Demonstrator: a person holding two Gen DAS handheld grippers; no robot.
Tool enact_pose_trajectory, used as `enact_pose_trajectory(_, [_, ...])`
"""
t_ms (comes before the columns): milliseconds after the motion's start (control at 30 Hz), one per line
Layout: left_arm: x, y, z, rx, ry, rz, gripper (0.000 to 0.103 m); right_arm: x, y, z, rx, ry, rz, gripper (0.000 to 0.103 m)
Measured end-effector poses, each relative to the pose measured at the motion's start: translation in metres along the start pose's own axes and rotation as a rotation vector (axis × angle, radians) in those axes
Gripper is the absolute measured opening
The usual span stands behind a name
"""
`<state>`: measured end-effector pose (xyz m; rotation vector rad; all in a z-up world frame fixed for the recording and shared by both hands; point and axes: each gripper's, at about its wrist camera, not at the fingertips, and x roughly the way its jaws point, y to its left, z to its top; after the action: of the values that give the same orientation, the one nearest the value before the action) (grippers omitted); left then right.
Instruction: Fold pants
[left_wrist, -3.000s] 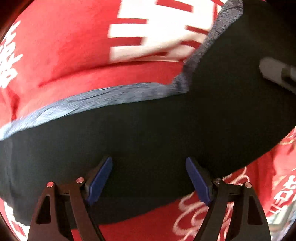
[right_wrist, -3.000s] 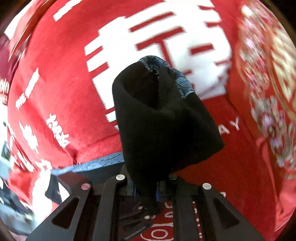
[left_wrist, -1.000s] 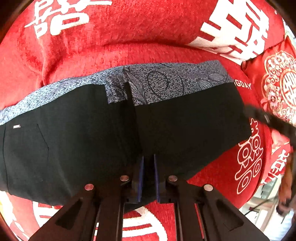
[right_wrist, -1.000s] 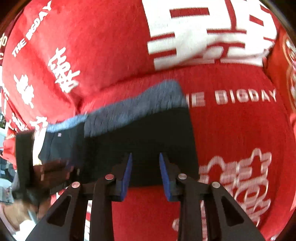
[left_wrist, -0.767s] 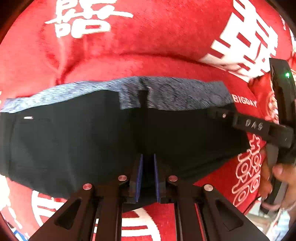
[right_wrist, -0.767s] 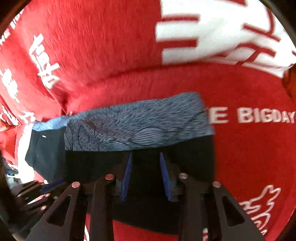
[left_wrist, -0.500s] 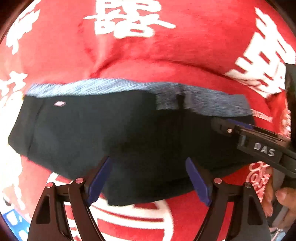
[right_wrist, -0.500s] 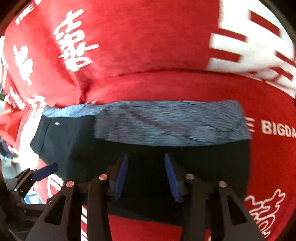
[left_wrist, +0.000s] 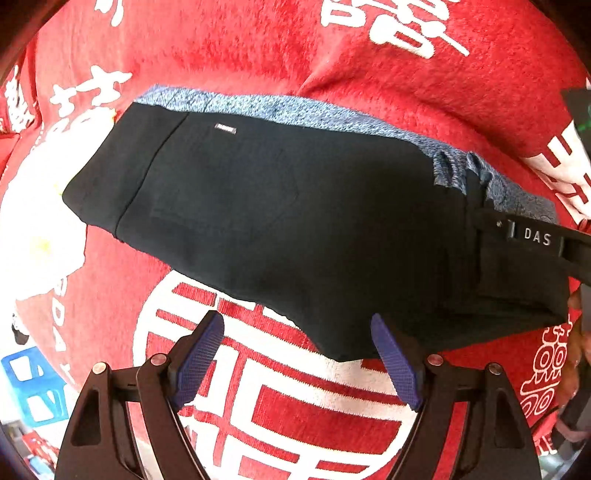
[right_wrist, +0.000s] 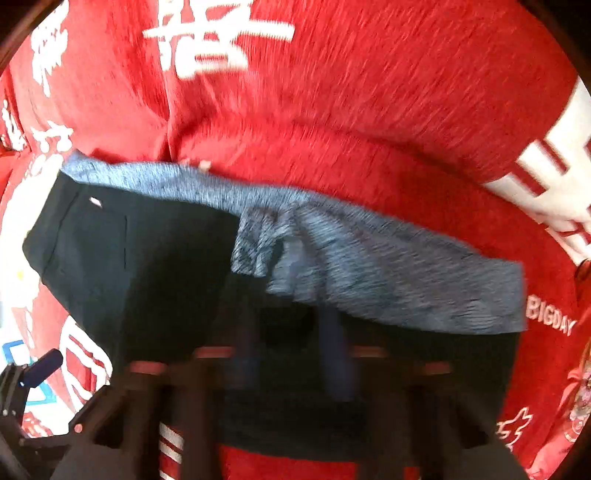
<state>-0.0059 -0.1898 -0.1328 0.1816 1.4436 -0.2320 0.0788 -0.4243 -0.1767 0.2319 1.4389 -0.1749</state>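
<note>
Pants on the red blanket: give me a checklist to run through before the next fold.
1. Pants lying flat on the red blanket: ok.
2. Waistband smooth: not ok, it is bunched near the middle.
3. Left gripper free of fabric: ok; its jaws have just been opening and stand wide, with nothing pinched.
4. Right gripper has a grip: cannot tell; its jaws have just been closing with black fabric between them, but blur hides the pads.
5. Grippers clear of each other: ok, they are at opposite ends of the pants.
</note>
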Motion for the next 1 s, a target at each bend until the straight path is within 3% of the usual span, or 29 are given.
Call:
enact_pose_trajectory(67, [-0.002, 0.004, 0.002, 0.002, -0.004, -0.013, 0.082, -0.002, -0.007, -0.001, 0.063, -0.006, 0.050, 0.015])
enact_pose_trajectory(167, [-0.001, 0.010, 0.005, 0.013, -0.014, -0.018, 0.082, -0.015, -0.013, -0.005, 0.121, -0.046, 0.212, 0.014])
enact_pose_trajectory(267, [0.006, 0.020, 0.009, -0.002, 0.005, -0.023, 0.082, -0.006, 0.009, -0.004, 0.052, -0.025, 0.178, 0.011])
enact_pose_trajectory(300, [0.008, 0.024, 0.010, -0.012, 0.011, -0.025, 0.082, 0.003, 0.016, -0.003, 0.055, -0.002, 0.224, 0.005])
enact_pose_trajectory(367, [0.010, 0.031, 0.012, -0.026, 0.011, -0.021, 0.082, 0.020, 0.029, -0.005, 0.073, 0.051, 0.273, 0.005])
enact_pose_trajectory(467, [0.007, 0.043, 0.014, -0.045, 0.003, -0.025, 0.082, 0.012, 0.044, -0.012, 0.067, 0.019, 0.235, 0.006])
enact_pose_trajectory(533, [0.006, 0.050, 0.015, -0.054, 0.004, -0.031, 0.082, -0.008, 0.043, -0.017, 0.080, -0.022, 0.257, 0.011])
enact_pose_trajectory(600, [0.006, 0.057, 0.017, -0.064, 0.011, -0.028, 0.082, -0.033, 0.037, -0.021, 0.079, -0.080, 0.250, 0.042])
enact_pose_trajectory(667, [0.006, 0.063, 0.019, -0.076, 0.008, -0.032, 0.082, -0.054, 0.023, -0.025, 0.080, -0.136, 0.166, 0.056])
enact_pose_trajectory(733, [0.006, 0.066, 0.020, -0.082, 0.005, -0.033, 0.082, -0.060, 0.007, -0.026, 0.087, -0.146, 0.095, 0.056])
enact_pose_trajectory(833, [0.007, 0.069, 0.022, -0.086, 0.010, -0.032, 0.082, -0.044, -0.008, -0.027, 0.149, -0.069, 0.057, 0.056])
enact_pose_trajectory(967, [0.010, 0.069, 0.023, -0.082, 0.015, -0.023, 0.082, -0.014, -0.001, -0.034, 0.158, 0.009, 0.046, 0.055])
enact_pose_trajectory(1000, [0.011, 0.070, 0.022, -0.084, 0.017, -0.022, 0.082, -0.011, 0.006, -0.038, 0.145, -0.005, 0.024, 0.057])
